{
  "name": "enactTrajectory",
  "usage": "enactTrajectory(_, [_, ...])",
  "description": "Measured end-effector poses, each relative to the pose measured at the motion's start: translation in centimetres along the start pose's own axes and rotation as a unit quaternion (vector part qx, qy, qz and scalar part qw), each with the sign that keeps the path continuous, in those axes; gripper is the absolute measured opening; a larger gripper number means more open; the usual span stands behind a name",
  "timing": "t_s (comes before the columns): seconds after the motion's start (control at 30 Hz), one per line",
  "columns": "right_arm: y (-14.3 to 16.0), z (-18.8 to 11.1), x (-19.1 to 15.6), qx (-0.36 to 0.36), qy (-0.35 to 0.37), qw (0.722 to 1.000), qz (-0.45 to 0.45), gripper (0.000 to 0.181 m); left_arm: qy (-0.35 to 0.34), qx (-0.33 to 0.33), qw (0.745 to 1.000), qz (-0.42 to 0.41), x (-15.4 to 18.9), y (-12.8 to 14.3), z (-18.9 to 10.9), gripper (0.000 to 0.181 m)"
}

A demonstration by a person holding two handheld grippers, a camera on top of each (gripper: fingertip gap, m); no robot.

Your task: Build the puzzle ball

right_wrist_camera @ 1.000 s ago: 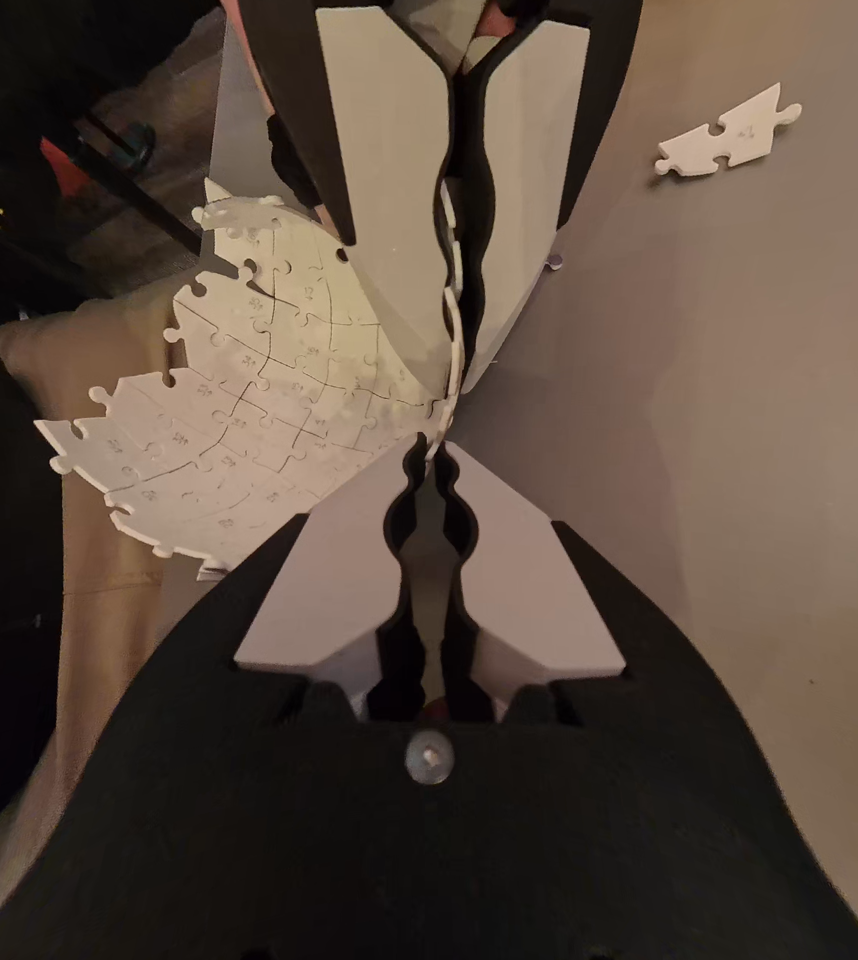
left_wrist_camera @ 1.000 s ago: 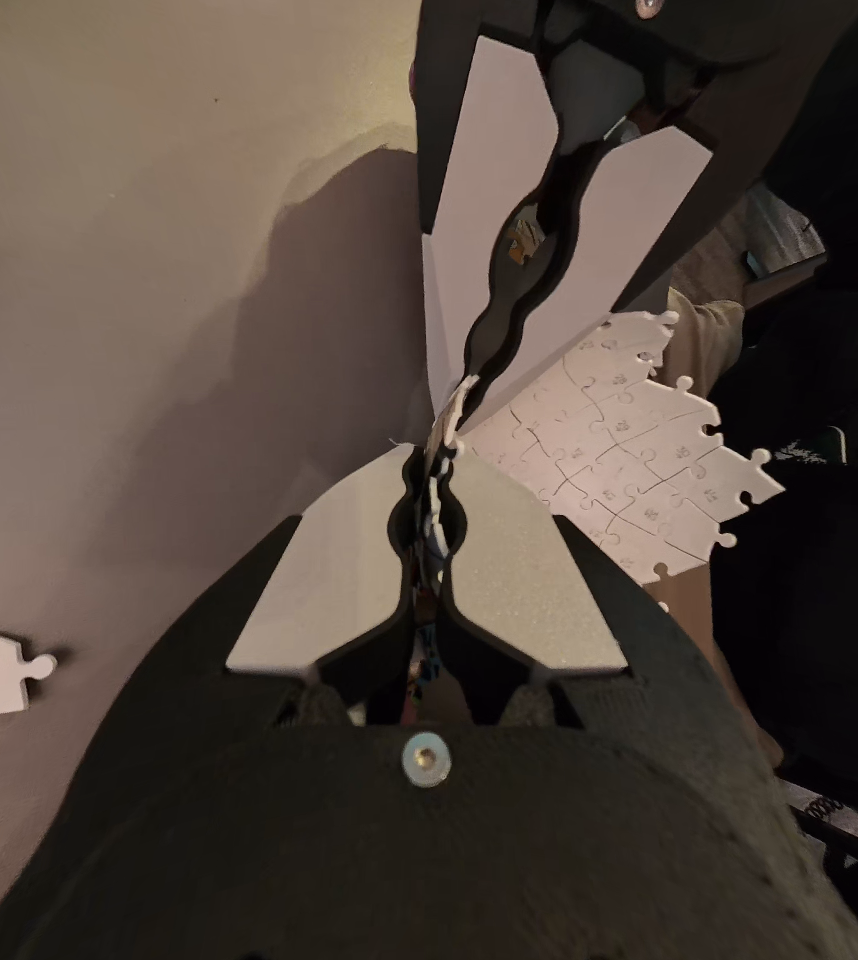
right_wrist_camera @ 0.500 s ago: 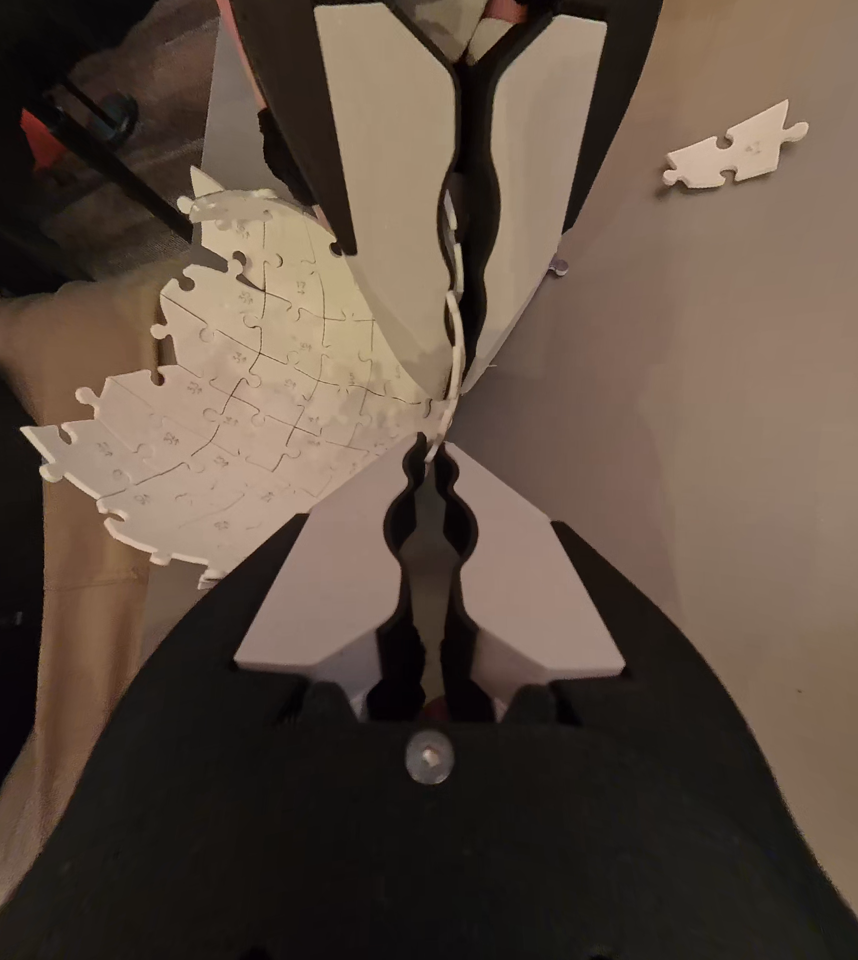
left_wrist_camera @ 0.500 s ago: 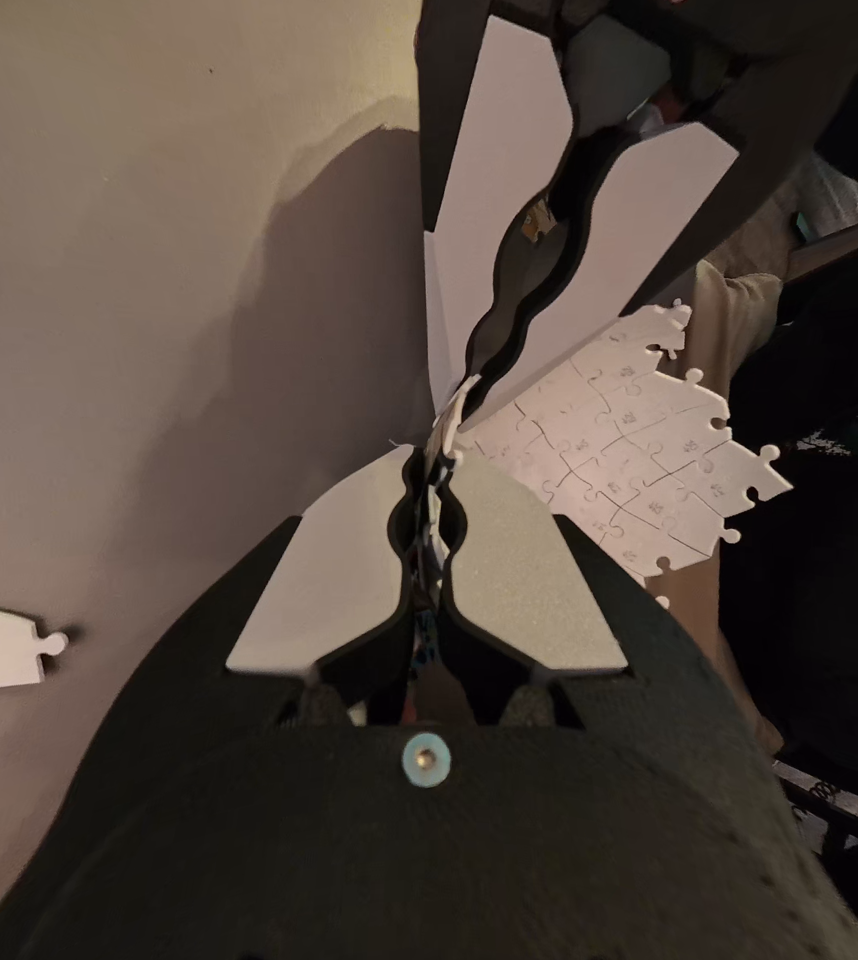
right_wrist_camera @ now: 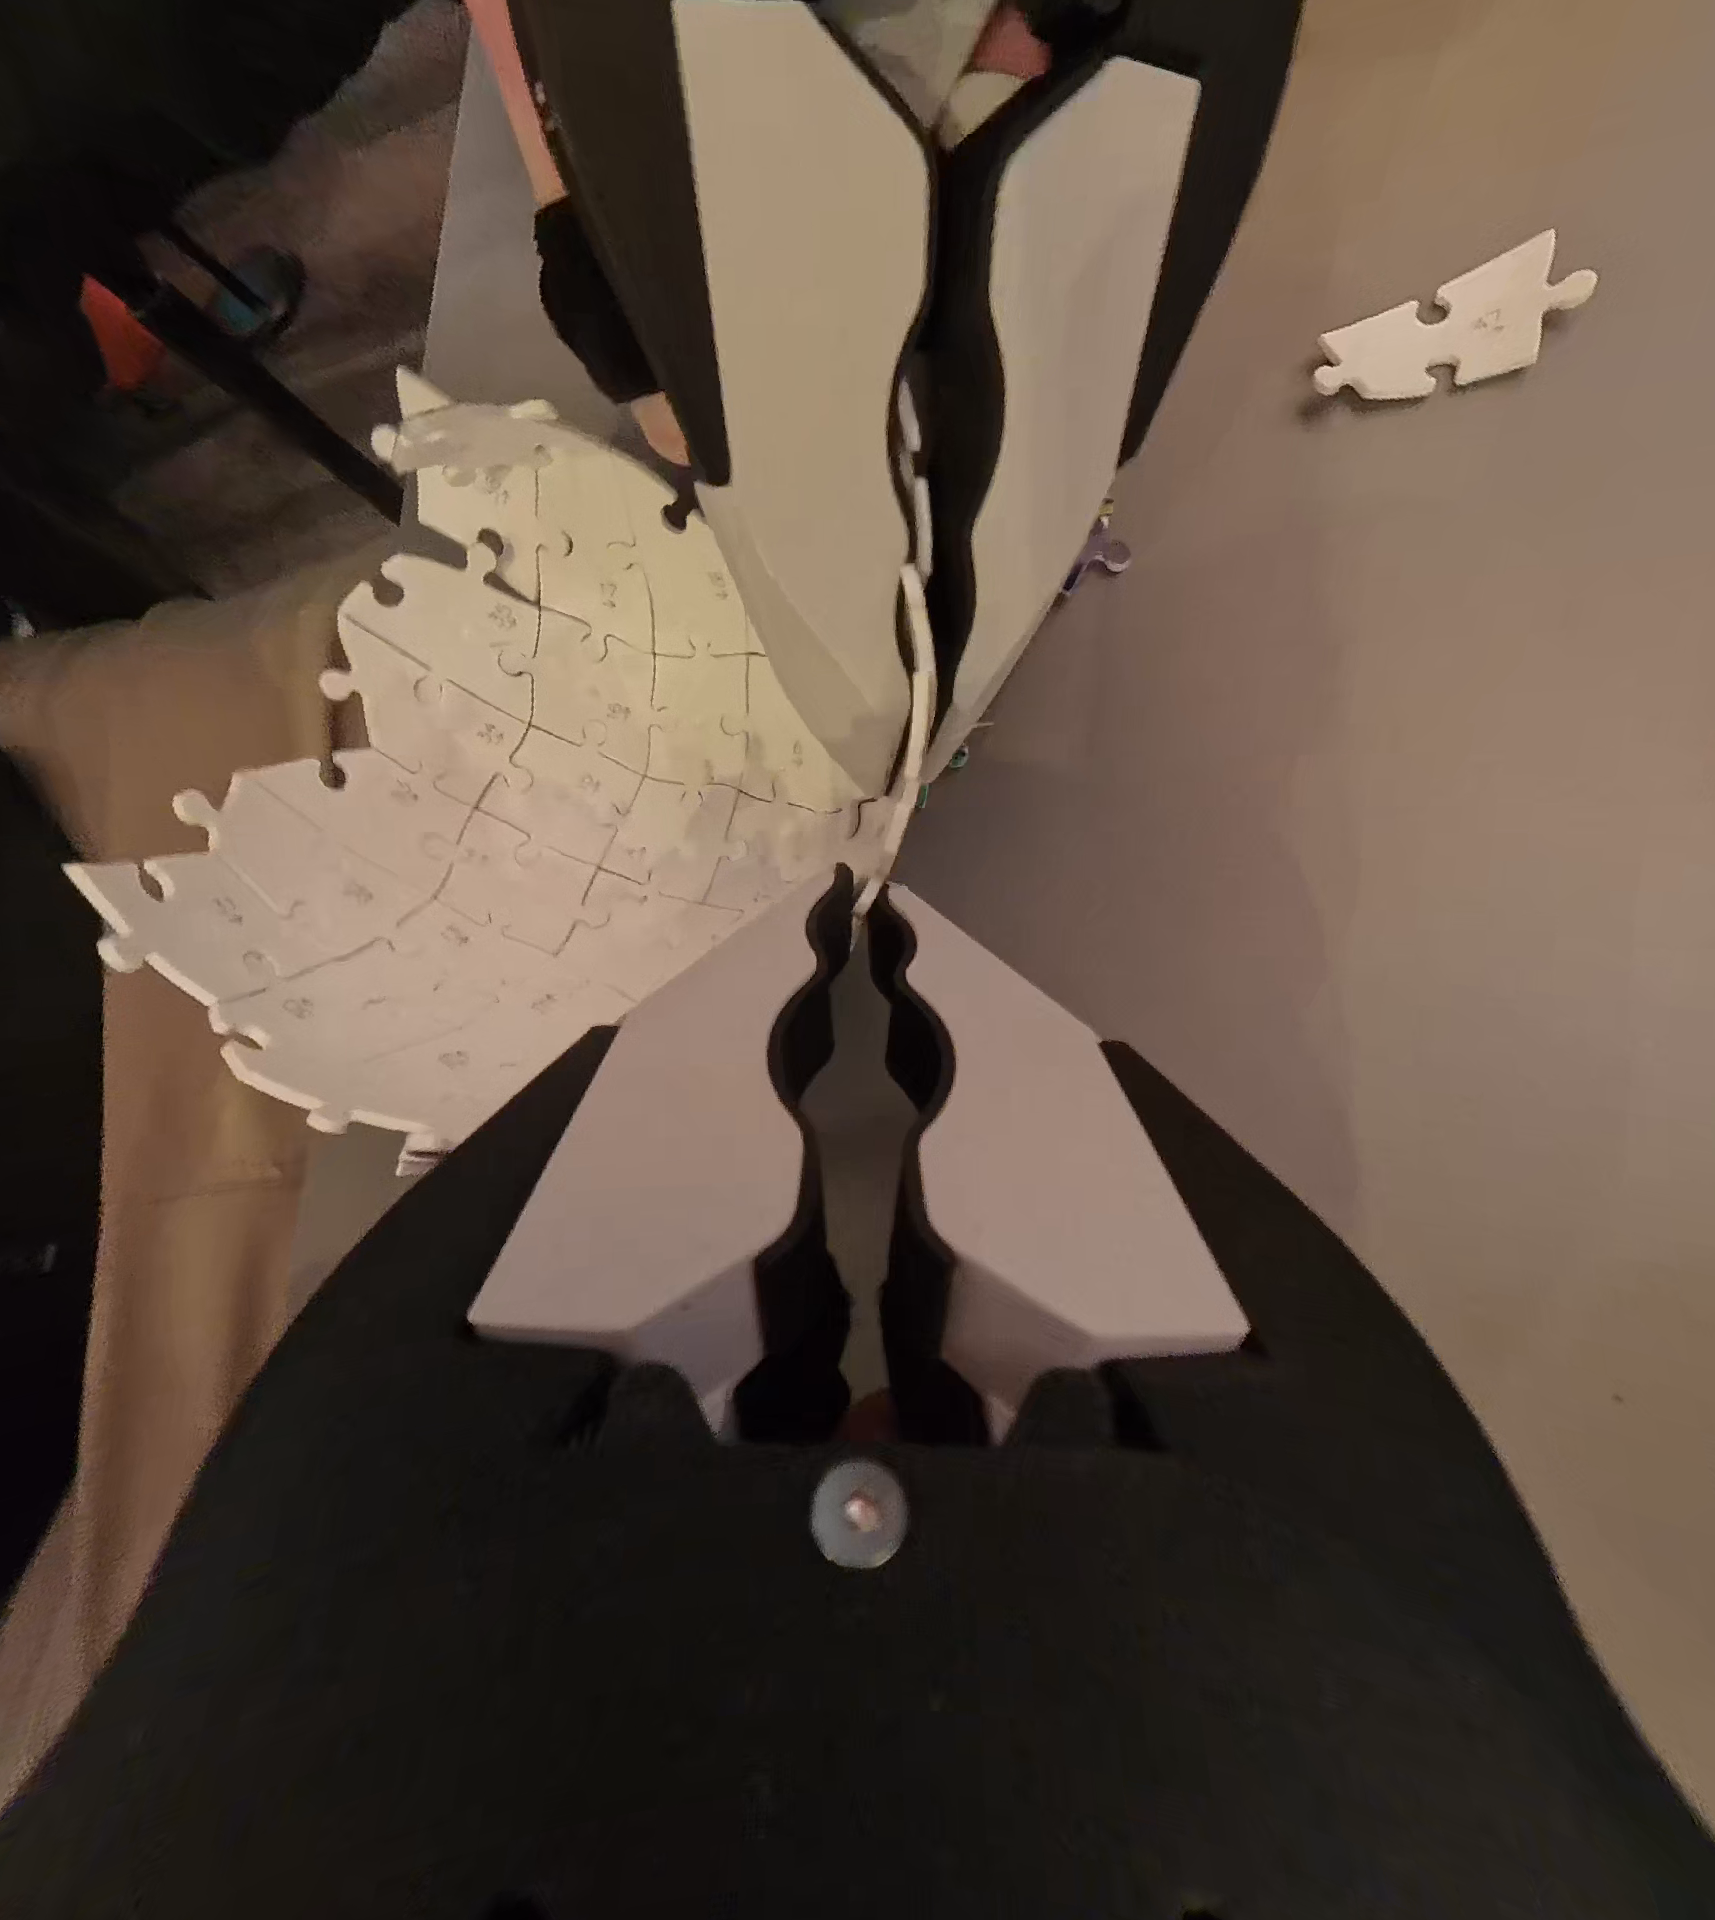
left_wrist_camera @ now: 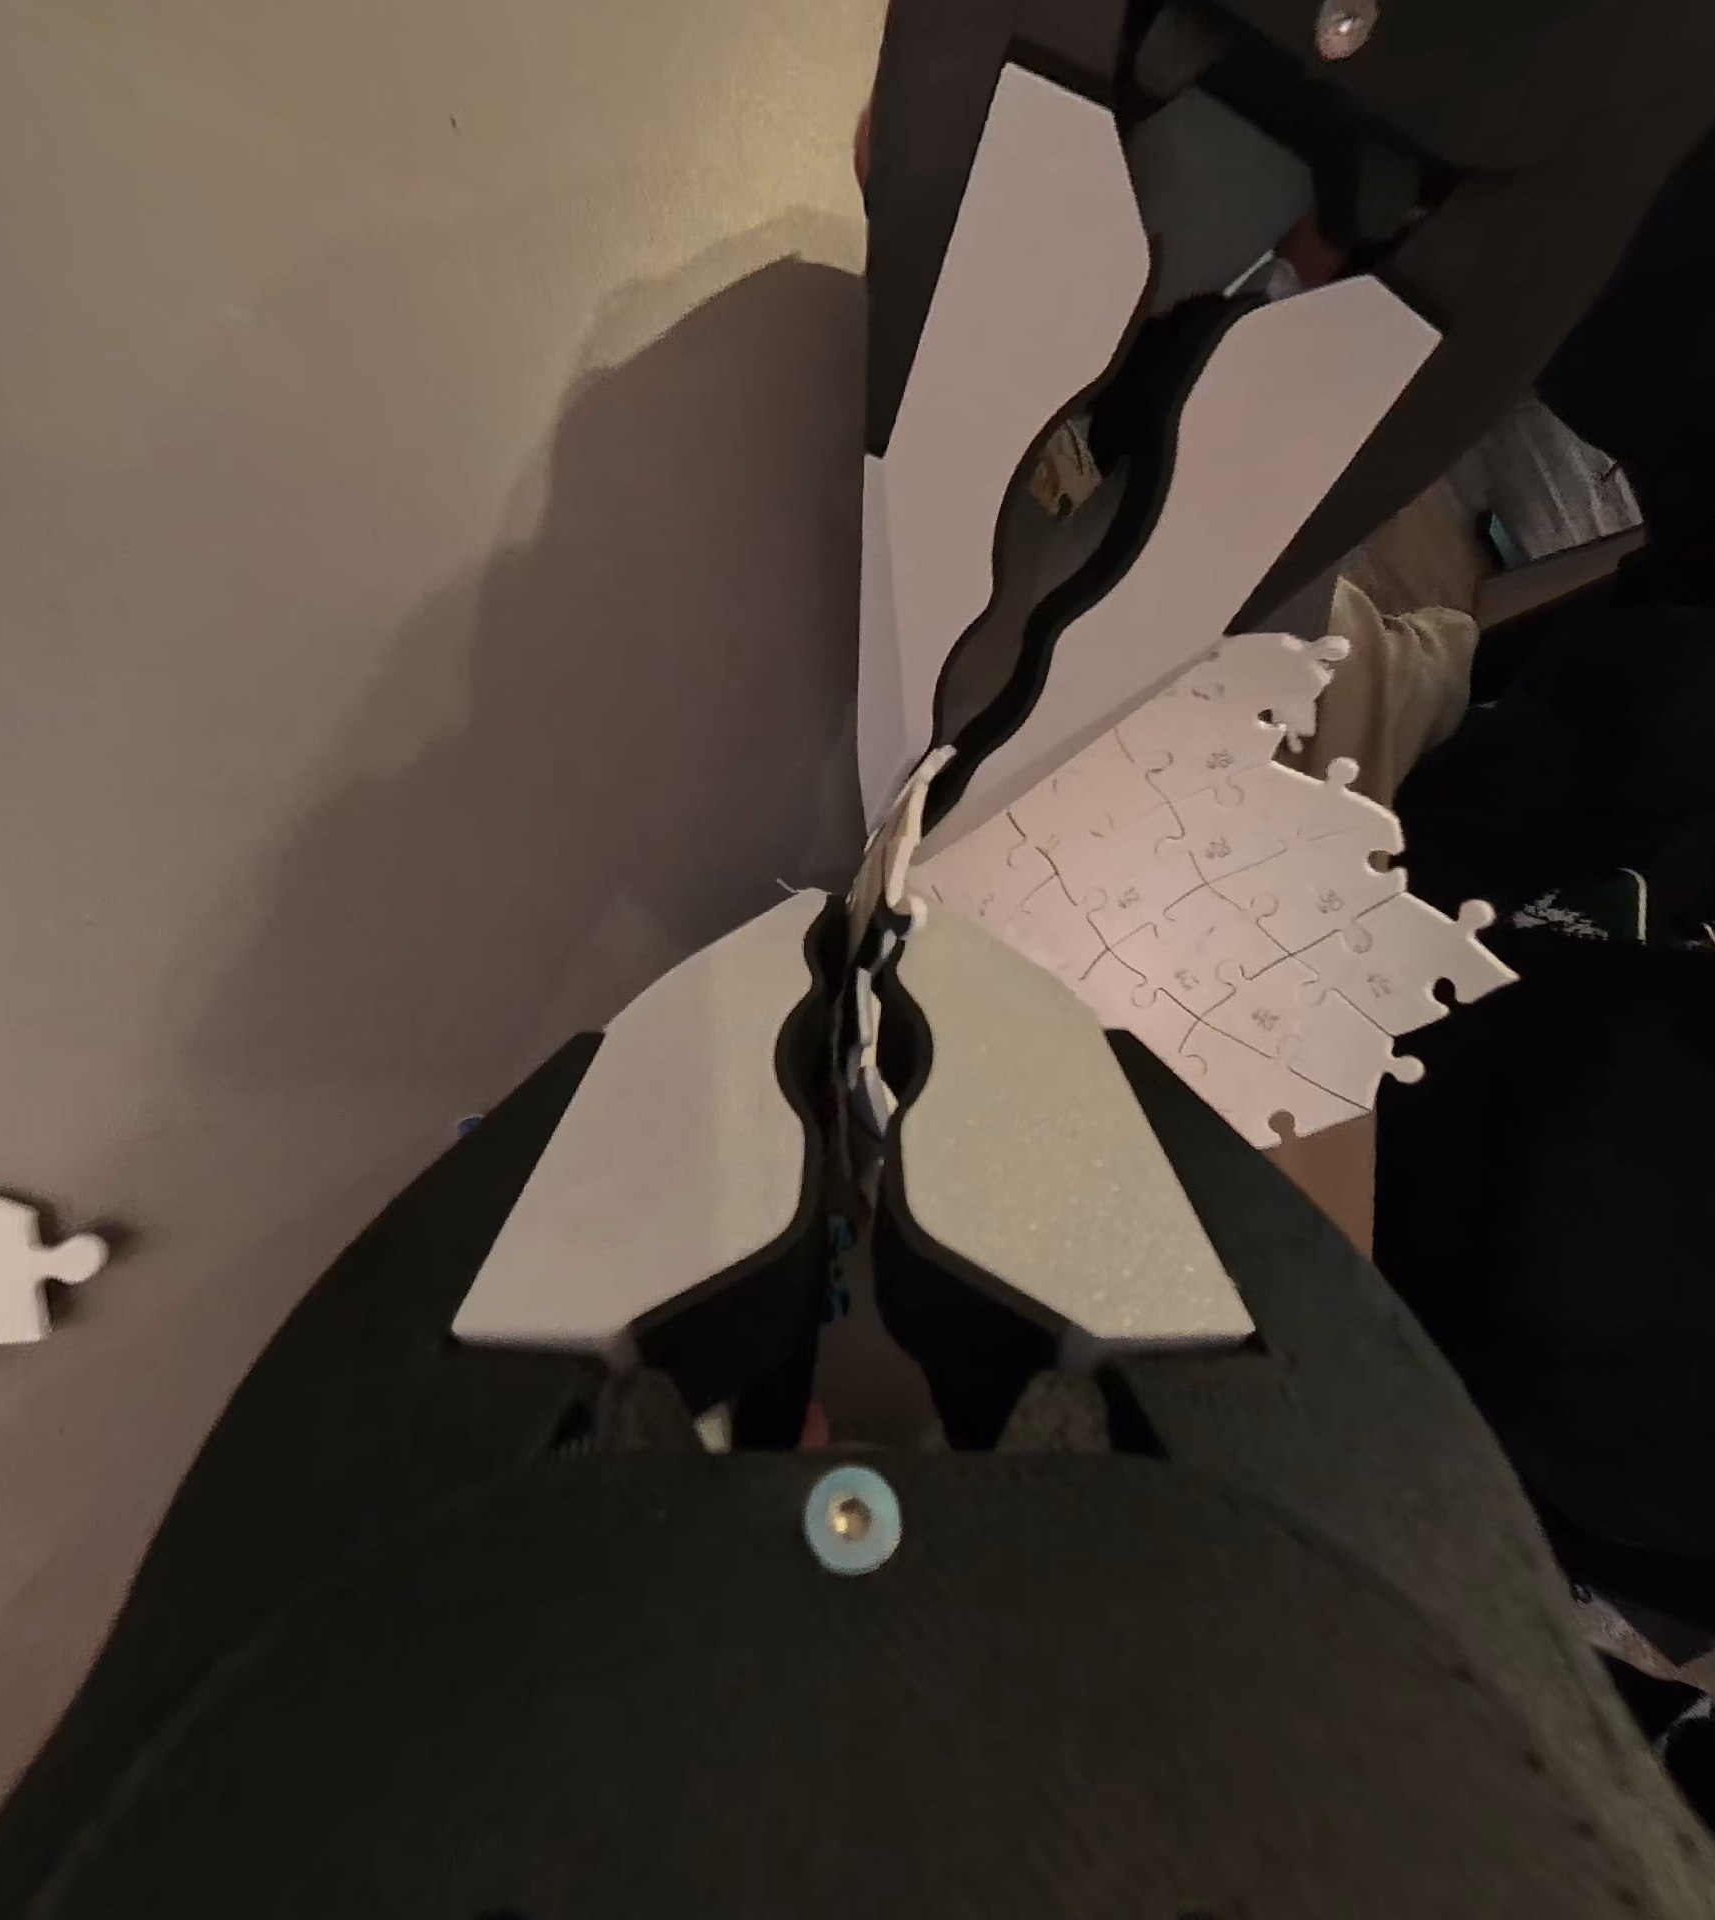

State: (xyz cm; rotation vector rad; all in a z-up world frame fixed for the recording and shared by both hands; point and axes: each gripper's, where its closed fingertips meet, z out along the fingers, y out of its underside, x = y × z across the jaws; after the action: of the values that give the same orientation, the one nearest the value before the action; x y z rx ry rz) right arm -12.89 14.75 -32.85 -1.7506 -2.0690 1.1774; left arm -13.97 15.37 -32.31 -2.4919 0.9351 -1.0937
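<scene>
Since a second ago the curved shell (right_wrist_camera: 479, 831) of joined white puzzle pieces has swung slightly and the loose joined pair (right_wrist_camera: 1455, 332) has shifted in my view, while my grippers have stayed tip to tip. The shell hangs off the desk's near edge, above the desk (left_wrist_camera: 261, 520) edge and tan cloth (right_wrist_camera: 178, 1195), with my left gripper (left_wrist_camera: 858, 935) clamped on its rim. My right gripper (right_wrist_camera: 858, 894) pinches the same rim at its tips; the pair lies well apart, farther in on the desk.
</scene>
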Motion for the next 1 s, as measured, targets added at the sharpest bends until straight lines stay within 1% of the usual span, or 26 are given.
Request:
enactTrajectory(0.1, [-0.18,-0.14,0.29,0.016,-0.003,1.000,0.016,0.000,-0.003,0.005,1.000,-0.004,-0.12,-0.10,-0.27,0.003])
enactTrajectory(0.67, [-0.19,0.16,0.08,-0.010,0.019,1.000,-0.020,0.000,-0.034,-0.027,0.999,0.001,-0.25,0.26,0.01,0.003])
enactTrajectory(1.0, [0.07,0.26,0.10,-0.020,0.010,1.000,0.000,0.000,-0.055,-0.045,0.997,0.016,-0.20,0.29,0.14,0.003])
